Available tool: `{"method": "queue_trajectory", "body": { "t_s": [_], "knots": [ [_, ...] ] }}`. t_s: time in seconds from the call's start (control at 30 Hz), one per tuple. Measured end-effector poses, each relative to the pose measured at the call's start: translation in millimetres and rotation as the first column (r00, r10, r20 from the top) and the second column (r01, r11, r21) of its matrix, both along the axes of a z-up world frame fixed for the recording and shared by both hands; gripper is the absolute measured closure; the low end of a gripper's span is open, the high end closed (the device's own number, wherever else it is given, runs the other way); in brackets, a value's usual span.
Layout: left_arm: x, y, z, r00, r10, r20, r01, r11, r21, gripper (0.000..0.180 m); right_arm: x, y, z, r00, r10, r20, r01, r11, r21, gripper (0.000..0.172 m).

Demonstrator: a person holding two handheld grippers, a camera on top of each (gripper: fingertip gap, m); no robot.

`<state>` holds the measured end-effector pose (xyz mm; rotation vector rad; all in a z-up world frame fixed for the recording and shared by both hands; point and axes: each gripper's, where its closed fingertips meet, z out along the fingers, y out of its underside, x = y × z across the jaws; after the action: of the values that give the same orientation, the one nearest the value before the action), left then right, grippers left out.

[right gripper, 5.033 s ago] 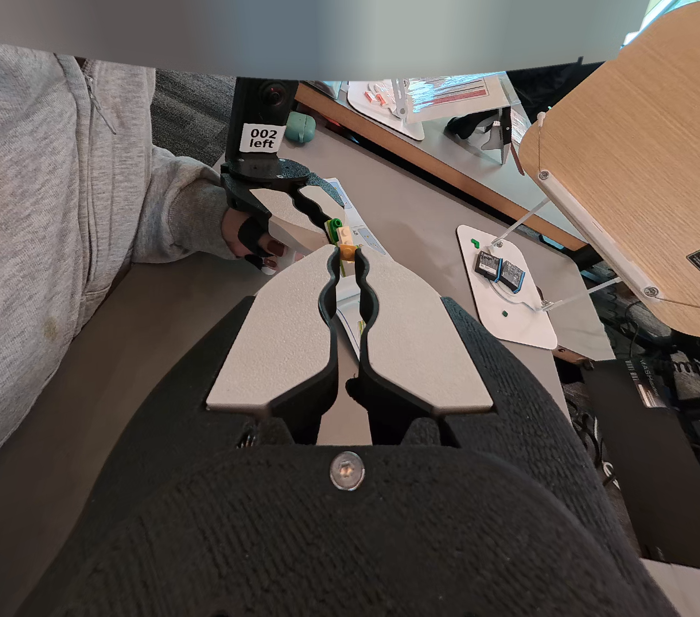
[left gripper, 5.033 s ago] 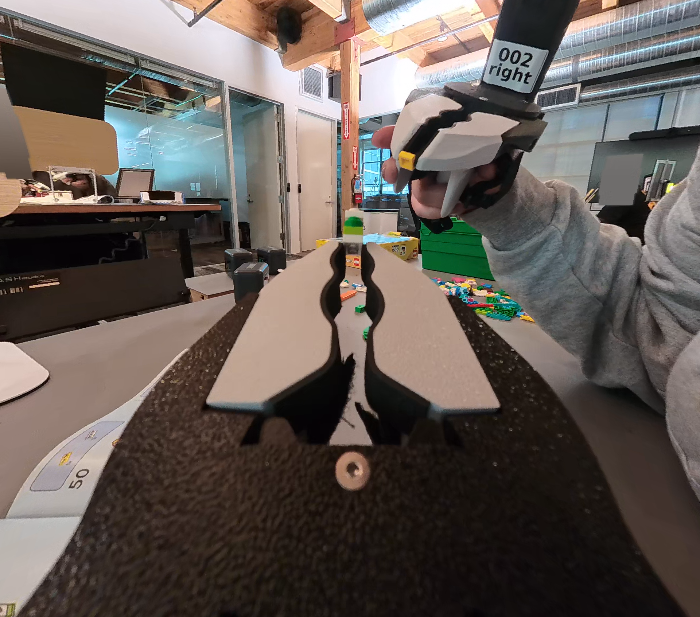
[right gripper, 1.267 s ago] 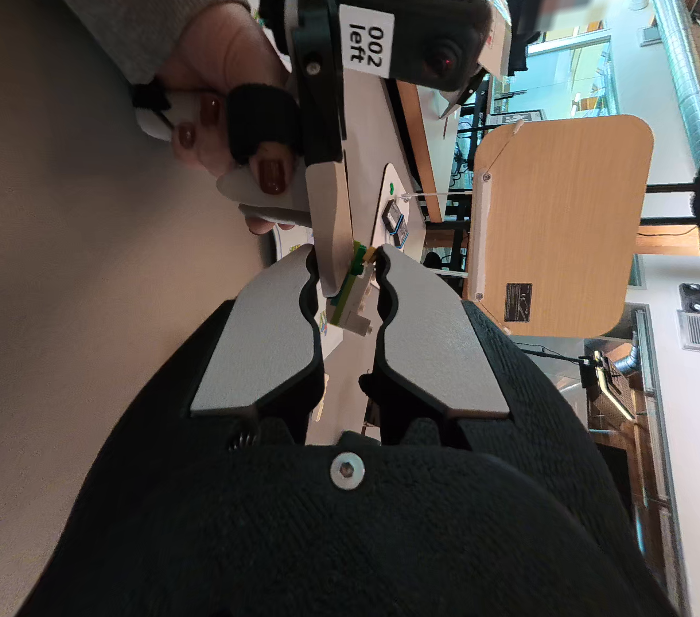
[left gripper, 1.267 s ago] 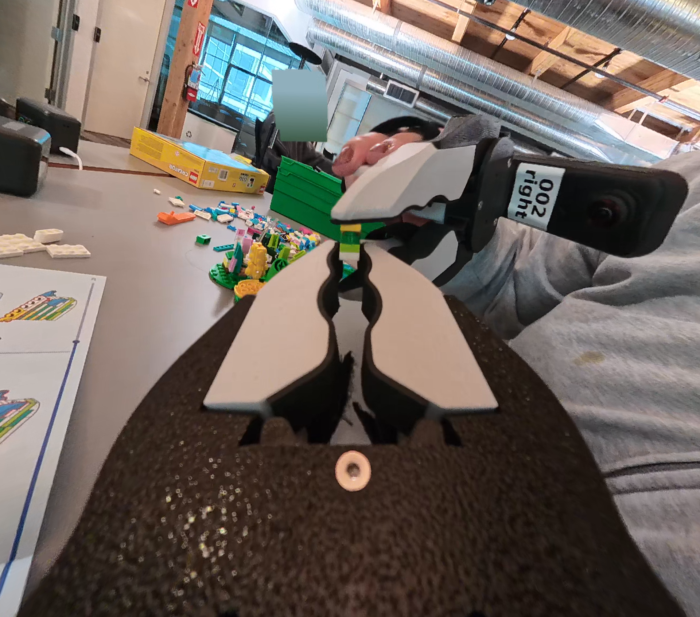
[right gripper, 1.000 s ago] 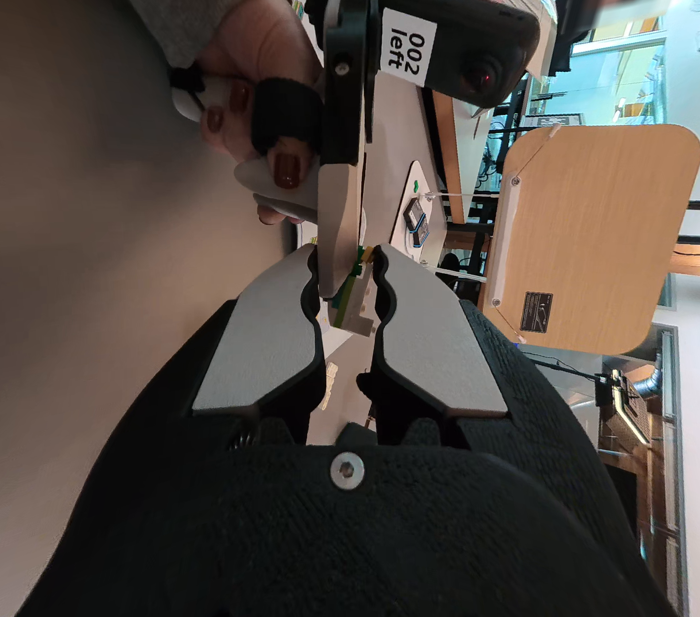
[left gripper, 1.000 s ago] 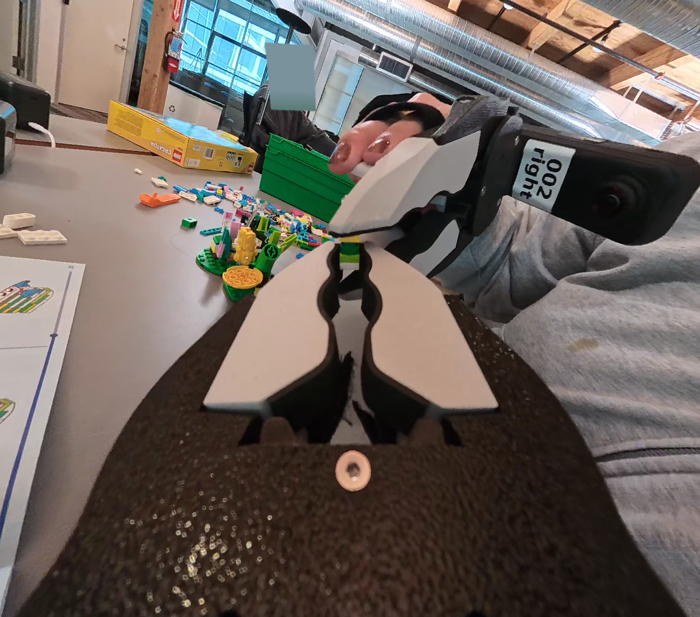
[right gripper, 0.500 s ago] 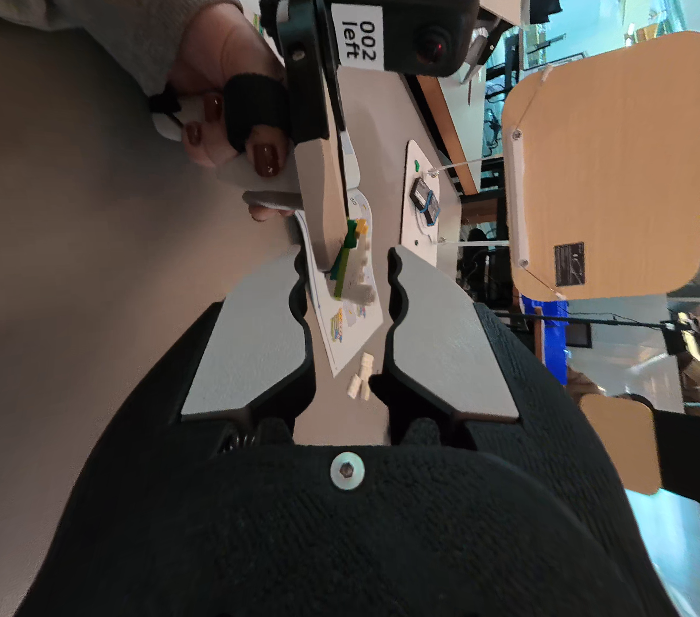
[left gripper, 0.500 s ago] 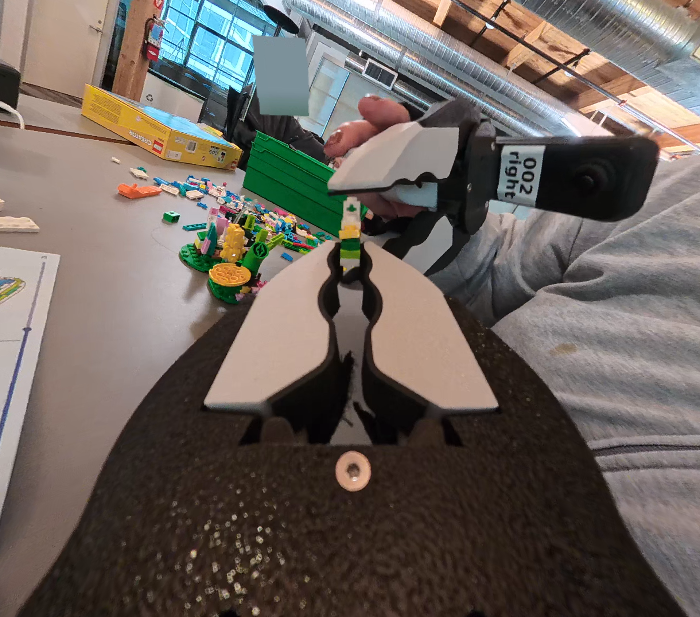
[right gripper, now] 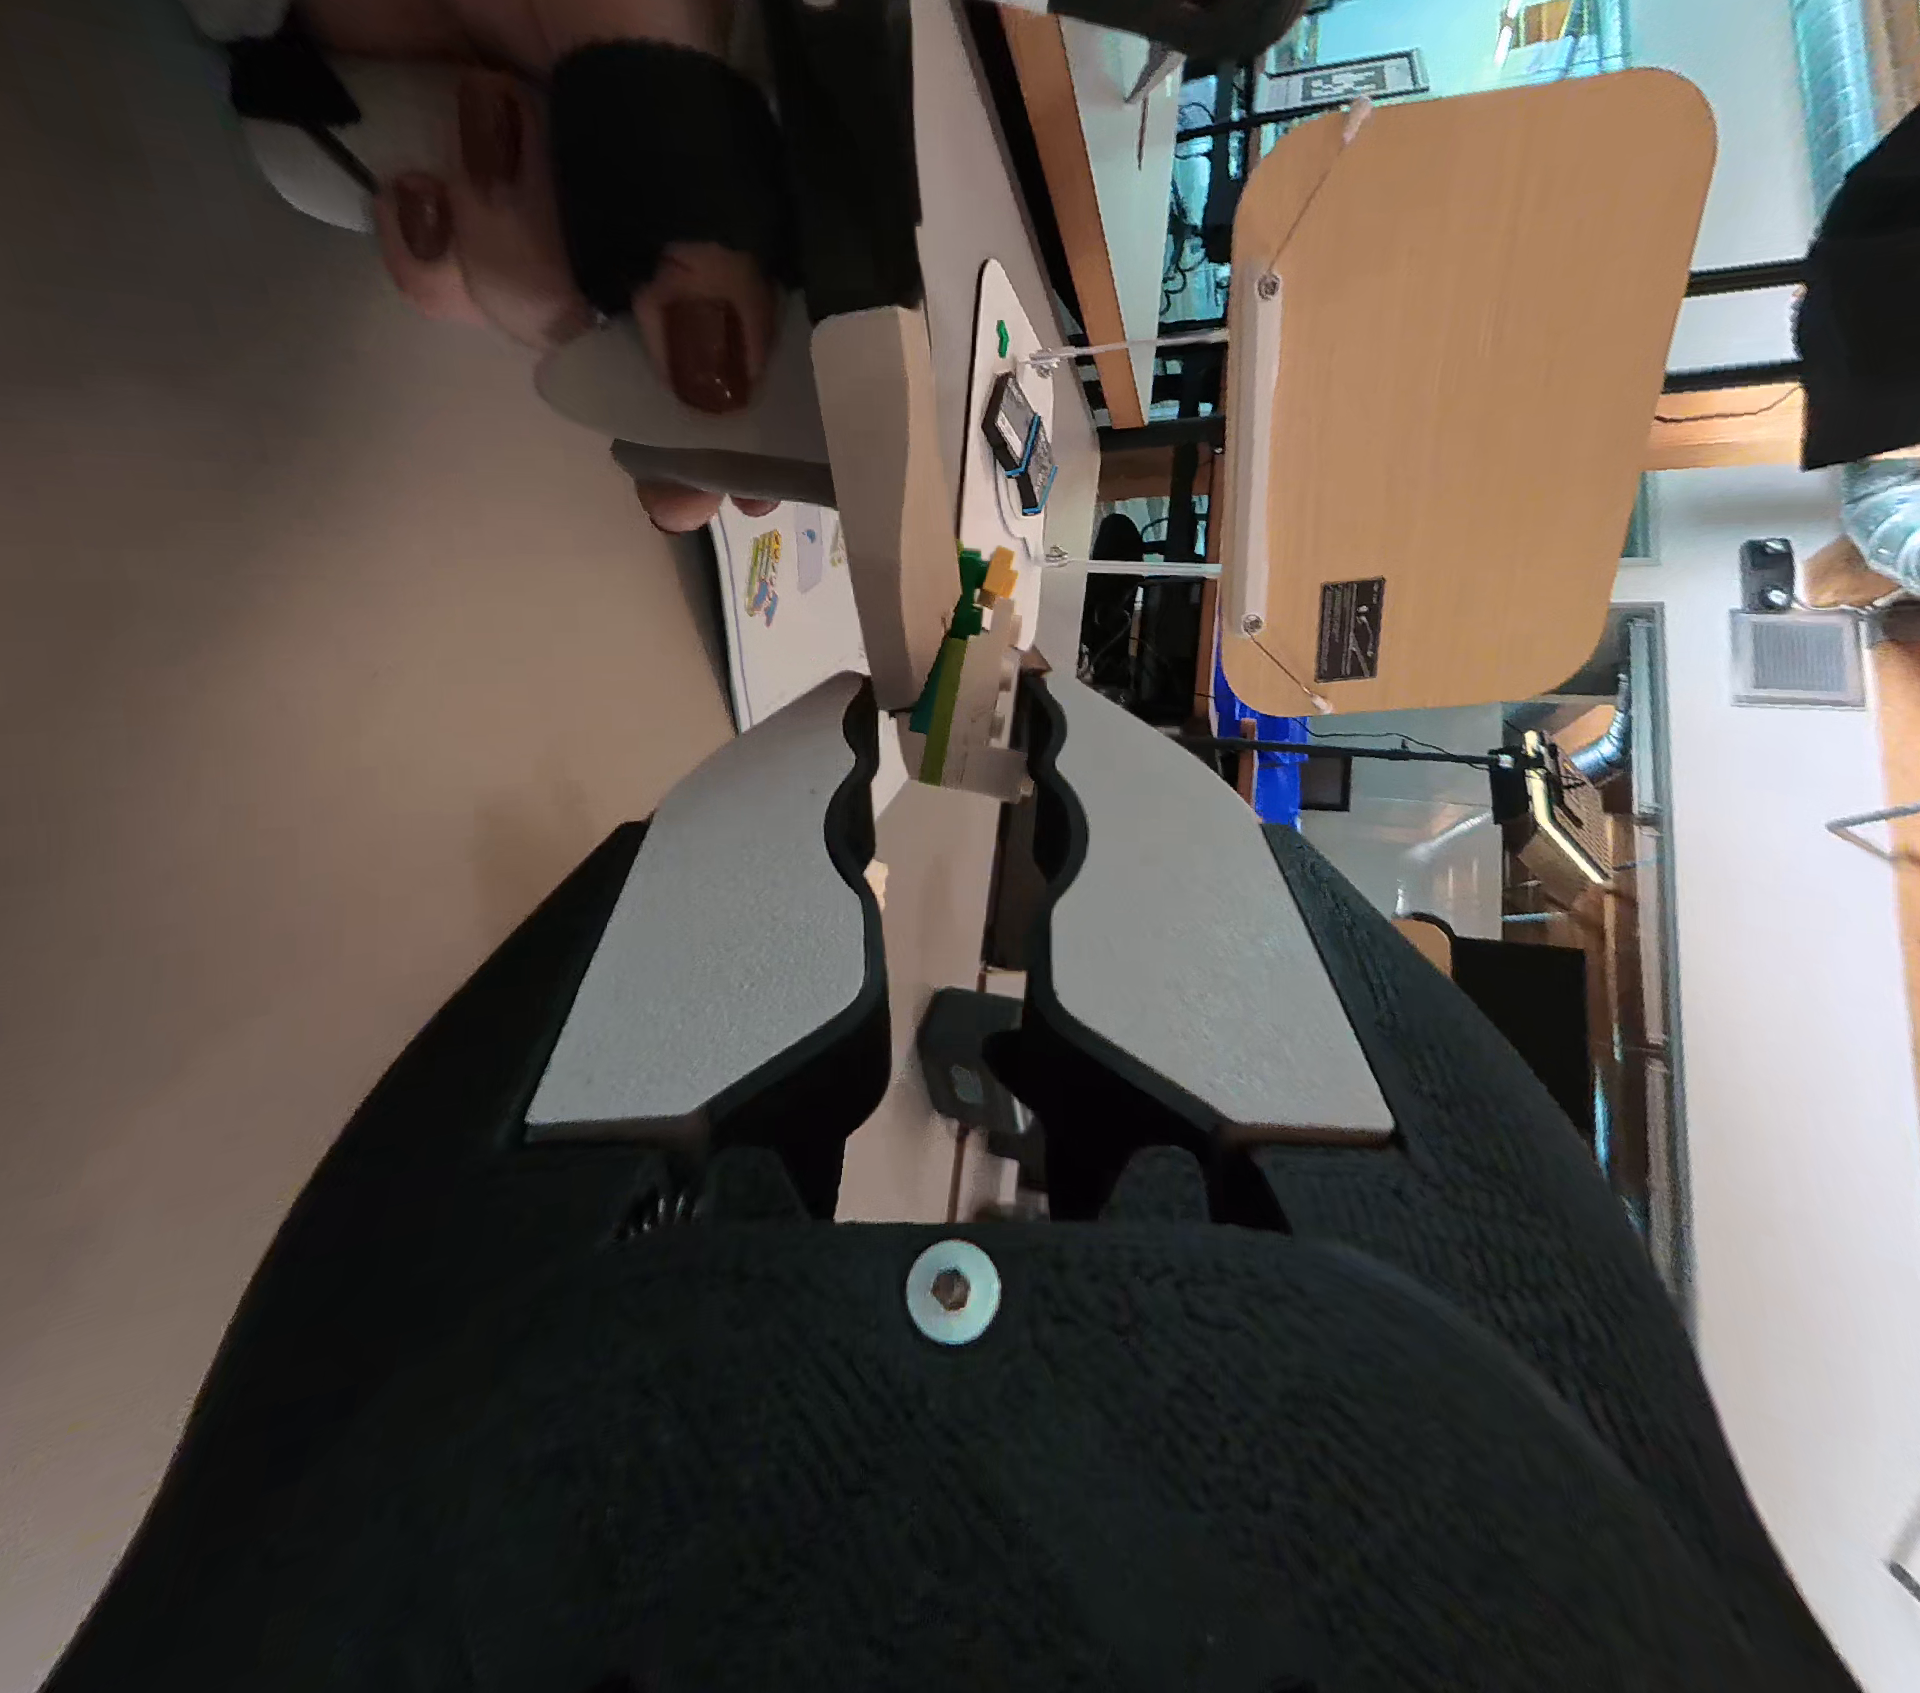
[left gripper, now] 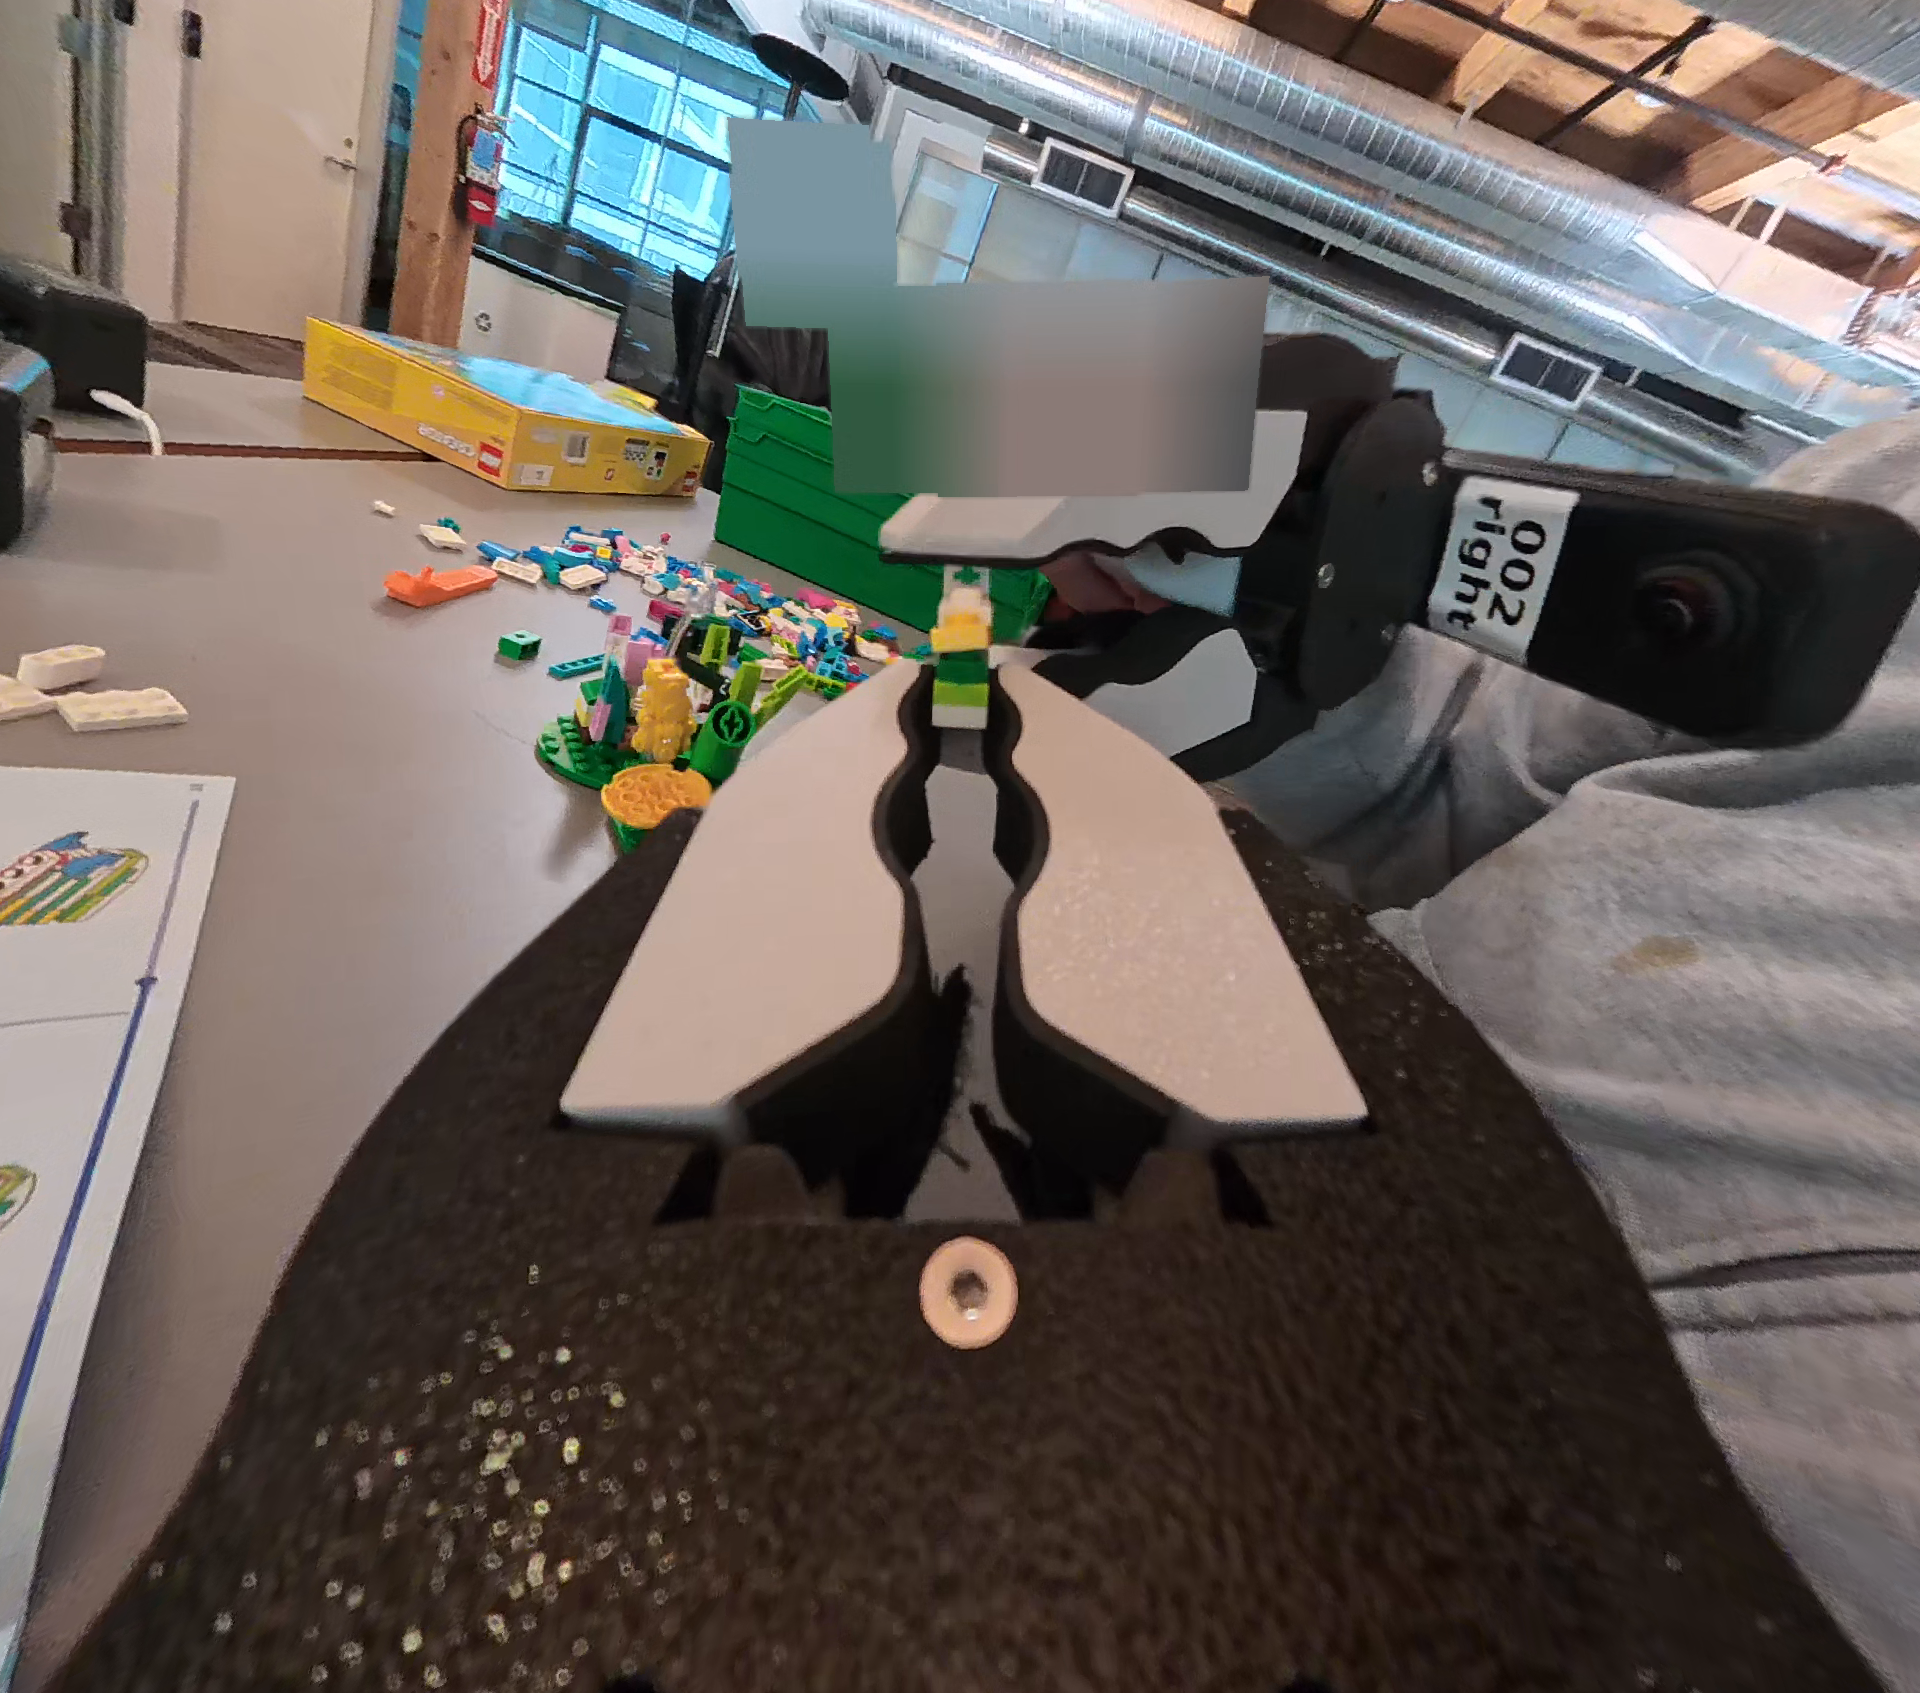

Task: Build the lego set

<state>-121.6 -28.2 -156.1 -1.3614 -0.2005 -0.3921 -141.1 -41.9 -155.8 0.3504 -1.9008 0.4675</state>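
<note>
My left gripper [left gripper: 961, 713] is shut on a small brick assembly [left gripper: 958, 672] of white, lime, green and yellow pieces, gripped at its base so that it sticks out past the tips. My right gripper [right gripper: 951, 713] comes in from the right in the left wrist view [left gripper: 1003, 594], one finger over the top of the stack and one under it. In the right wrist view its jaws close around the assembly [right gripper: 971, 713] and the left gripper's fingertip [right gripper: 883, 500]. One pad presses the white bricks, the other the left finger.
On the grey table [left gripper: 312, 708] lie a pile of loose bricks [left gripper: 707, 594], a partly built model on a green plate [left gripper: 665, 713], an orange piece [left gripper: 436, 581], a yellow box [left gripper: 499, 417], a green bin [left gripper: 800, 500] and instruction sheets [left gripper: 83, 916]. A wooden board [right gripper: 1455, 376] stands behind. Both grippers' tips are close together, under 4 cm apart.
Half a second ago my right gripper had opened and drawn back from the assembly. Now it has closed on it again. My left gripper has kept its hold throughout.
</note>
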Motion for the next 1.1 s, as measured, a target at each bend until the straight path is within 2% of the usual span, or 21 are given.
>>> {"method": "queue_trajectory", "body": {
  "t_s": [0.13, 0.4, 0.67, 0.77, 0.83, 0.9, 1.0, 1.03, 1.1],
  "knots": [
    [-3, 1, 0, 0.999, 0.045, -0.002, -0.045, 0.999, -0.006, 0.173, 4, 0, 6, 0.995, -0.037, -0.096, 0.040, 0.999, 0.029, 0.144],
    [6, 3, 3, 0.997, 0.036, -0.064, -0.038, 0.998, -0.040, 0.173, 10, 3, 7, 0.968, -0.076, -0.238, 0.111, 0.984, 0.140, 0.150],
    [23, 2, 17, 0.988, 0.014, -0.153, -0.015, 1.000, -0.002, 0.172, 25, 3, 18, 0.969, -0.086, -0.232, 0.111, 0.989, 0.095, 0.152],
    [31, 1, 25, 0.973, 0.031, -0.229, -0.033, 0.999, -0.003, 0.171, 33, 2, 25, 0.972, -0.072, -0.225, 0.089, 0.994, 0.065, 0.153],
    [35, 0, 28, 0.958, 0.041, -0.284, -0.046, 0.999, -0.011, 0.166, 38, 1, 28, 0.974, -0.065, -0.216, 0.078, 0.995, 0.054, 0.153],
    [38, -2, 30, 0.944, 0.042, -0.327, -0.053, 0.998, -0.024, 0.150, 40, 3, 31, 0.976, -0.065, -0.210, 0.076, 0.996, 0.045, 0.153],
    [35, -5, 29, 0.888, 0.097, -0.449, -0.139, 0.988, -0.063, 0.129, 42, 8, 36, 0.978, -0.075, -0.196, 0.082, 0.996, 0.029, 0.153],
    [34, -7, 30, 0.846, 0.129, -0.517, -0.183, 0.982, -0.055, 0.124, 43, 10, 37, 0.980, -0.074, -0.186, 0.081, 0.996, 0.026, 0.153],
    [37, -11, 34, 0.722, 0.185, -0.666, -0.256, 0.967, -0.009, 0.124, 46, 12, 37, 0.986, -0.071, -0.151, 0.076, 0.997, 0.028, 0.154]
  ]
}}
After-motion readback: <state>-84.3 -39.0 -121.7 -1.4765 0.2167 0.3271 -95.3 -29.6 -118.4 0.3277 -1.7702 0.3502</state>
